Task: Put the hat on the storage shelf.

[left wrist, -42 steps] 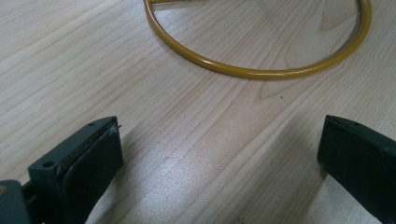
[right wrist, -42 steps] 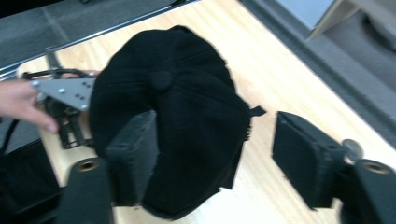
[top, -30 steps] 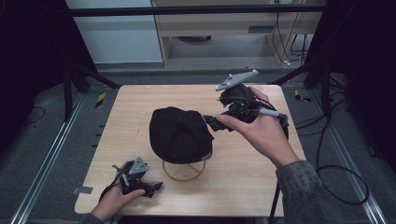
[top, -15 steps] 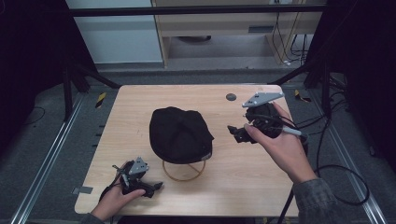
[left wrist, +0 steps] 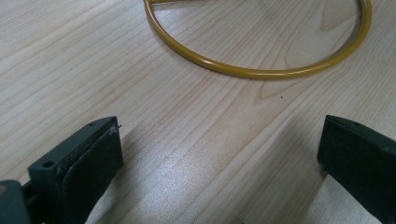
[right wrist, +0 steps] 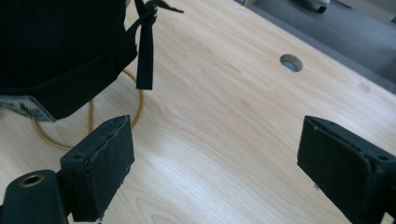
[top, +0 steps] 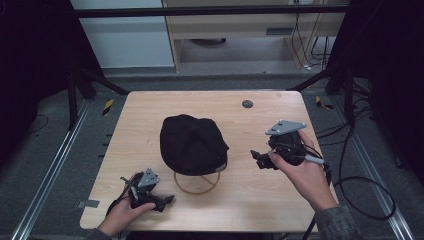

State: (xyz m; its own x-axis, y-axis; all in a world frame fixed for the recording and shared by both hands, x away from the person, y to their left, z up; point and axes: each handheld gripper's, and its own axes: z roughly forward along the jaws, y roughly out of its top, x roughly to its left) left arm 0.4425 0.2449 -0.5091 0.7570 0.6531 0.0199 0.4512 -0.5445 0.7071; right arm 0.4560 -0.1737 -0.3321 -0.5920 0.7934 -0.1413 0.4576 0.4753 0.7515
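Sitting on a yellow wire stand (top: pixel 196 184) in the middle of the table (top: pixel 150 107), the black cap (top: pixel 192 144) hangs free of both tools, its strap (right wrist: pixel 145 51) dangling at the side that faces the right gripper. The stand's ring base (left wrist: pixel 261 70) rests flat on the wood. The right gripper (top: pixel 259 159) is held just to the right of the cap, jaws spread wide with nothing between them, pointing toward it. The left gripper (top: pixel 167 200) lies on the near left part of the table, jaws also spread and empty, the ring just ahead of it. To my eye the work stands between steps: the cap seems set on its stand and the hands are idle beside it. Any next move on the cap would call for the right jaws to close in on its edge or strap. The table is pale wood with a small round hole (top: pixel 247 104) at the far right, set on grey floor, with dark frame posts around it and cables trailing at the right.
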